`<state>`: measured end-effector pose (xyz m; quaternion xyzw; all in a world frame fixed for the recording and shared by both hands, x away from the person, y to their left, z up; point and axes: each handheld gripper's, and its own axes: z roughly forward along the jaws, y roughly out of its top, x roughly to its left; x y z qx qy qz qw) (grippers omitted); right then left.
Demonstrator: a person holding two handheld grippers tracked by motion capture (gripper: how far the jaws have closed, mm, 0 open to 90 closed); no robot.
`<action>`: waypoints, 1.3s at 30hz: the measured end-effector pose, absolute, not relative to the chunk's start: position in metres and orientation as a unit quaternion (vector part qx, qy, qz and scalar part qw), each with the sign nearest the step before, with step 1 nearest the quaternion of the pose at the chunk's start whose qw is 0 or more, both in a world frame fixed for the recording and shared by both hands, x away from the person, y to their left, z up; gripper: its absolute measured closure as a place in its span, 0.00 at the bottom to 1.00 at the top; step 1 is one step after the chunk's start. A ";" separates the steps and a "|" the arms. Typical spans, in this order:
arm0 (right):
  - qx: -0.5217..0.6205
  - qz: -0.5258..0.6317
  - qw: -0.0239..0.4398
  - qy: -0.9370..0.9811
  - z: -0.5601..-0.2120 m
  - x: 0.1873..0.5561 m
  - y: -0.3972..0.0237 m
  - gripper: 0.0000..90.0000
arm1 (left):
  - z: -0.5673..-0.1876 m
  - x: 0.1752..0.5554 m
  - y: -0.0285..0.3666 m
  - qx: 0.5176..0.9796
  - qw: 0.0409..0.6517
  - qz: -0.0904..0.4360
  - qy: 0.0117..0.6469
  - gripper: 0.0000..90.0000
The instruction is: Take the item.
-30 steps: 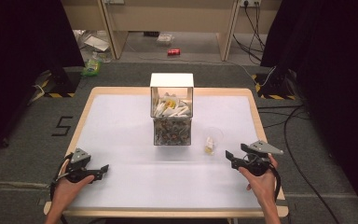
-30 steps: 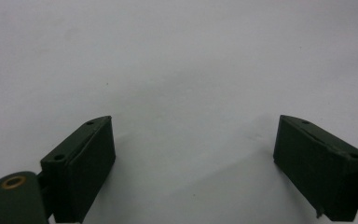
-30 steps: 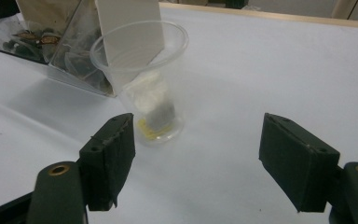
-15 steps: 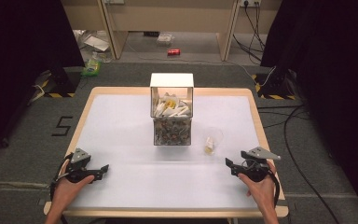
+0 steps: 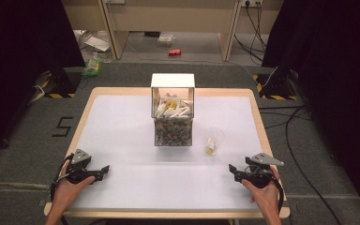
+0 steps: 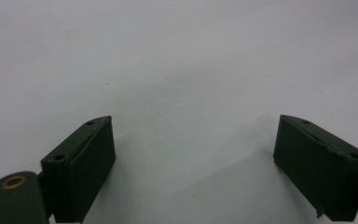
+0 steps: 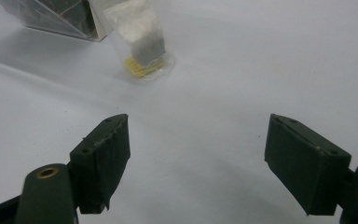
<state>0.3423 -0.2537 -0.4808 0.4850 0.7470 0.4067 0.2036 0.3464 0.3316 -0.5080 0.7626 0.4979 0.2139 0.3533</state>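
The cup (image 5: pixel 213 139) stands upright on the table (image 5: pixel 122 117), just right of the clear box (image 5: pixel 172 112), with a tea bag (image 7: pixel 142 32) inside it. From the right gripper (image 5: pixel 238 169) it lies near, at about eleven o'clock; the left gripper (image 5: pixel 101 169) is well apart from it, so the right hand is nearer. The right gripper's jaws have just been opening and stand wide, nothing between them. The left gripper is likewise released, holding nothing, resting low over bare table.

Bare white table (image 5: pixel 122 126) is lying open ahead of both grippers. The clear box (image 5: pixel 172 112) is standing mid-table, blocking the centre line, and the small clear cup (image 5: pixel 213 140) is sitting just beside it, crowding the lane ahead of the right gripper (image 5: pixel 234 169).
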 end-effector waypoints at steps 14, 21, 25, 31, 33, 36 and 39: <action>0.485 0.384 0.196 0.761 -0.491 0.329 -0.252 0.23 | -0.508 0.346 0.332 0.763 0.353 0.214 0.498 0.13; 0.476 0.366 0.204 0.773 -0.494 0.320 -0.252 0.23 | -0.508 0.346 0.332 0.763 0.353 0.214 0.498 0.13; 0.473 0.354 0.199 0.782 -0.498 0.315 -0.252 0.22 | -0.508 0.346 0.331 0.763 0.353 0.214 0.498 0.13; 0.465 0.347 0.206 0.788 -0.498 0.306 -0.252 0.22 | -0.508 0.346 0.331 0.763 0.353 0.214 0.498 0.13; 0.463 0.350 0.207 0.788 -0.499 0.304 -0.253 0.22 | -0.508 0.346 0.331 0.763 0.353 0.214 0.498 0.13; 0.460 0.355 0.210 0.787 -0.500 0.302 -0.253 0.22 | -0.508 0.346 0.331 0.763 0.353 0.214 0.498 0.13; 0.458 0.357 0.212 0.786 -0.501 0.301 -0.254 0.22 | -0.508 0.346 0.331 0.762 0.353 0.214 0.498 0.13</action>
